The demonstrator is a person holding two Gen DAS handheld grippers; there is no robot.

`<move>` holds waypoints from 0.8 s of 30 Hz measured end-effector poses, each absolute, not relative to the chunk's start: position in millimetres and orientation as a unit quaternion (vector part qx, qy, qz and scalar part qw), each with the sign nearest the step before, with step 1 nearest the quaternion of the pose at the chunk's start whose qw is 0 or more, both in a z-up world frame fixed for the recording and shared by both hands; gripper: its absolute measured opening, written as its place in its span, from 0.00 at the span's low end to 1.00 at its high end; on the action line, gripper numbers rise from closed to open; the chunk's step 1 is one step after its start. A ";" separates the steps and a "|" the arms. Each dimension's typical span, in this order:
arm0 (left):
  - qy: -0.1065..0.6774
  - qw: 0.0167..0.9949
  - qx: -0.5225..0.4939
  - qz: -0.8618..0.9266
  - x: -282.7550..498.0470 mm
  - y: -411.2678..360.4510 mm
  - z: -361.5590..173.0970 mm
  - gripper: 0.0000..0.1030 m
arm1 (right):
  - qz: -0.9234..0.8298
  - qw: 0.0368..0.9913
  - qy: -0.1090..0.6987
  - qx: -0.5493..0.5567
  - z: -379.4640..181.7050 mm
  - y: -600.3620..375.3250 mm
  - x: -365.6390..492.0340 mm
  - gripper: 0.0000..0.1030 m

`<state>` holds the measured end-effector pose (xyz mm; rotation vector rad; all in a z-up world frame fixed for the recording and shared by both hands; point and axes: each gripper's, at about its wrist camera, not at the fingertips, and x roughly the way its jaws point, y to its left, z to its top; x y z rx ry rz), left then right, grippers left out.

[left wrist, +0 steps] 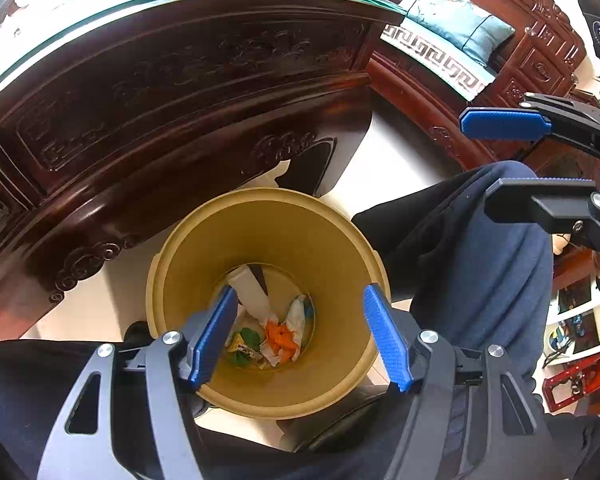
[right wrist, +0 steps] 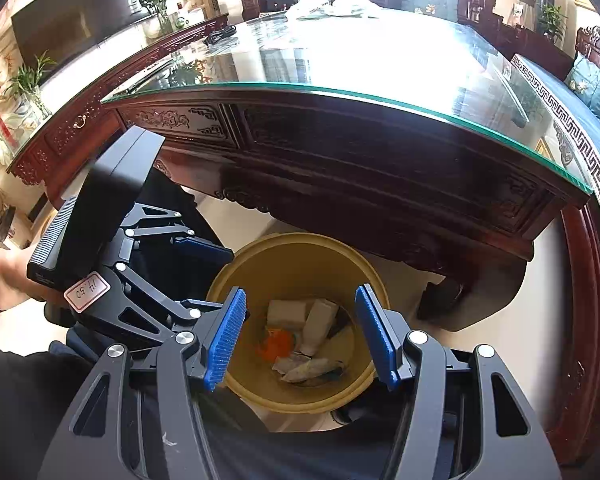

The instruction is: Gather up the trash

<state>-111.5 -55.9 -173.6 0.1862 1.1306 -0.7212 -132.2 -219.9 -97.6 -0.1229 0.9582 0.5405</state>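
Note:
A yellow trash bin (left wrist: 204, 248) stands on the floor between the person's legs, below the table's edge; it also shows in the right wrist view (right wrist: 260, 256). Trash lies at its bottom: white boxes (right wrist: 288, 314), orange peel (left wrist: 280, 336), crumpled paper and wrappers (right wrist: 308, 368). My left gripper (left wrist: 300, 336) is open and empty, held above the bin's mouth. My right gripper (right wrist: 300, 336) is open and empty, also above the bin. The right gripper shows at the right edge of the left wrist view (left wrist: 512, 160), open.
A dark carved wooden table with a glass top (right wrist: 340, 64) stands just behind the bin. The person's knees (left wrist: 480, 248) flank the bin. A carved wooden sofa with blue cushions (left wrist: 456, 20) lies to the right. White items (right wrist: 340, 4) sit at the table's far end.

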 end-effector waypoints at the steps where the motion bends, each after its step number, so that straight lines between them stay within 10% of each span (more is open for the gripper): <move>1: 0.523 0.780 0.085 -0.334 -111.8 -55.3 -173.3 0.63 | 0.256 0.852 0.453 -0.059 -96.9 -219.6 -132.8 0.55; 24: 0.372 0.903 0.061 -0.208 -140.3 -26.0 -75.4 0.96 | 0.206 0.933 0.293 -0.025 -25.4 -216.3 -175.7 0.67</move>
